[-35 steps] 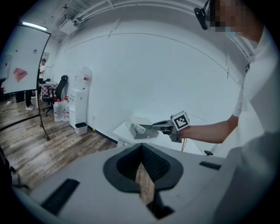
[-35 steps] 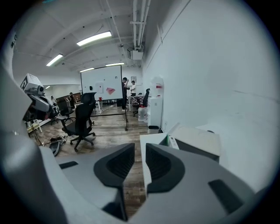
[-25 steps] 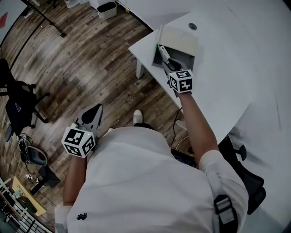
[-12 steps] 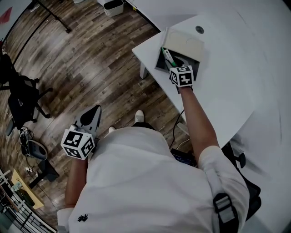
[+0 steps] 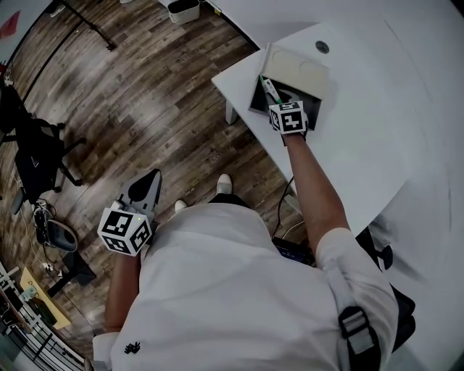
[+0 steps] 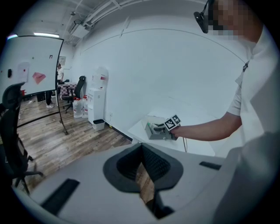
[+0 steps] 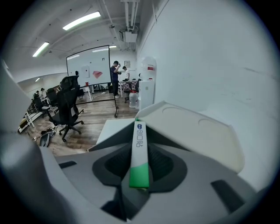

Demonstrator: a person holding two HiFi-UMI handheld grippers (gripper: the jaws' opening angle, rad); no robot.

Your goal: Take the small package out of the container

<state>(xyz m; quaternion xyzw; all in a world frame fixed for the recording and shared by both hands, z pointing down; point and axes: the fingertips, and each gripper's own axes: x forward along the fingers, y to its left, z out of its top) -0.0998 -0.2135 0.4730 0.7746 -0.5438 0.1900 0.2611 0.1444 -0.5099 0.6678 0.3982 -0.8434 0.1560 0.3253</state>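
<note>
A grey container (image 5: 313, 106) with a raised cream lid (image 5: 296, 69) sits on the corner of the white table (image 5: 362, 145). A slim white package with a green end (image 5: 269, 88) pokes out over the container's left side. My right gripper (image 5: 275, 98) reaches into the container with the package (image 7: 139, 153) lengthwise between its jaws. The jaws are closing and the pads lie against the package's sides. The cream lid (image 7: 192, 131) rises just behind. My left gripper (image 5: 145, 187) hangs low by the person's left side over the floor, shut and holding nothing.
The table corner and its leg (image 5: 230, 114) border the wooden floor (image 5: 145, 109). A black office chair (image 5: 36, 156) stands far left and a small bin (image 5: 183, 9) at the back. A cable (image 5: 279, 206) hangs below the table edge.
The right gripper has pushed a little farther forward over the container with the package at its jaws. The left gripper has hardly moved.
</note>
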